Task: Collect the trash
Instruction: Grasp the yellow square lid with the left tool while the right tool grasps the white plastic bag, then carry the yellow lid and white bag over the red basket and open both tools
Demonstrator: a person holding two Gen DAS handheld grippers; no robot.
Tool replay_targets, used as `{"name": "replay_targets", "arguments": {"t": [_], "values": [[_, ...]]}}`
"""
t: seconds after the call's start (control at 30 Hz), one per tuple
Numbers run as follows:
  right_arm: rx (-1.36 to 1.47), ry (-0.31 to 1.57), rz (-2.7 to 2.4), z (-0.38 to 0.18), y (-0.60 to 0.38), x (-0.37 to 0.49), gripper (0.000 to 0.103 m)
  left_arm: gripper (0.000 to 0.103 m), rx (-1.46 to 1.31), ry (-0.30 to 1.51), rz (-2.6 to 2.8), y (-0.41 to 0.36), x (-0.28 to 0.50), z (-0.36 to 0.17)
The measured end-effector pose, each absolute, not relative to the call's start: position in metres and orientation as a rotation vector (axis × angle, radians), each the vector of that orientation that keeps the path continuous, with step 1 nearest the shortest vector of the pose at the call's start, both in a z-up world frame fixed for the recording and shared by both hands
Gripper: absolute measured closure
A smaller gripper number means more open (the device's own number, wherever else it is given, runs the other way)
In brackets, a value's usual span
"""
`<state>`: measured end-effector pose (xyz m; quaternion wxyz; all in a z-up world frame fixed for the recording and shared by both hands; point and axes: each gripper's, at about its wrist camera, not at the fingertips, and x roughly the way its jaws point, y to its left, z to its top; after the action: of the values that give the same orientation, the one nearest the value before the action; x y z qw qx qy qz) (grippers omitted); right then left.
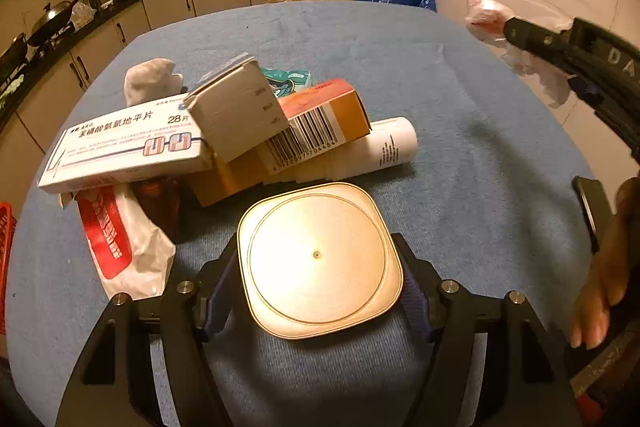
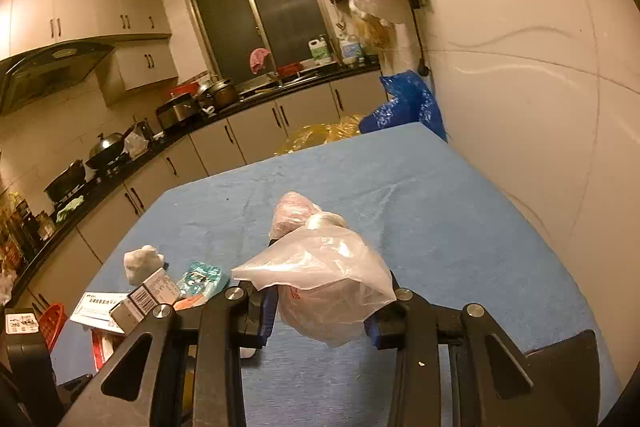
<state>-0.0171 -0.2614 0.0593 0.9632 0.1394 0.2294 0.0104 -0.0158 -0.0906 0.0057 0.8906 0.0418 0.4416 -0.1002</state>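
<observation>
My left gripper (image 1: 318, 263) is shut on a square gold lid (image 1: 316, 259) and holds it just above the blue table (image 1: 460, 147). Behind it lies a trash pile: a white medicine box (image 1: 124, 143), a grey carton (image 1: 240, 107), an orange box (image 1: 320, 123), a white tube (image 1: 384, 147), a crumpled tissue (image 1: 148, 79) and a red-and-white wrapper (image 1: 120, 239). My right gripper (image 2: 320, 291) is shut on a crumpled clear plastic bag (image 2: 324, 275), held above the table; it also shows in the left wrist view (image 1: 496, 23).
A red basket (image 2: 54, 319) stands beside the table's left edge. A blue plastic bag (image 2: 408, 103) and a yellow bag (image 2: 320, 135) sit beyond the far edge. A white wall runs along the right. Kitchen counters with pots line the left and back.
</observation>
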Motion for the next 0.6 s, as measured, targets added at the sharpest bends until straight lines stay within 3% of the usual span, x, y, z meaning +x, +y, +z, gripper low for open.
{"name": "replay_targets", "arguments": {"t": [0.6], "values": [[0.208, 0.415, 0.120, 0.072, -0.217, -0.048, 0.066, 0.034, 0.046, 0.666, -0.174, -0.030, -0.082, 0.071]]}}
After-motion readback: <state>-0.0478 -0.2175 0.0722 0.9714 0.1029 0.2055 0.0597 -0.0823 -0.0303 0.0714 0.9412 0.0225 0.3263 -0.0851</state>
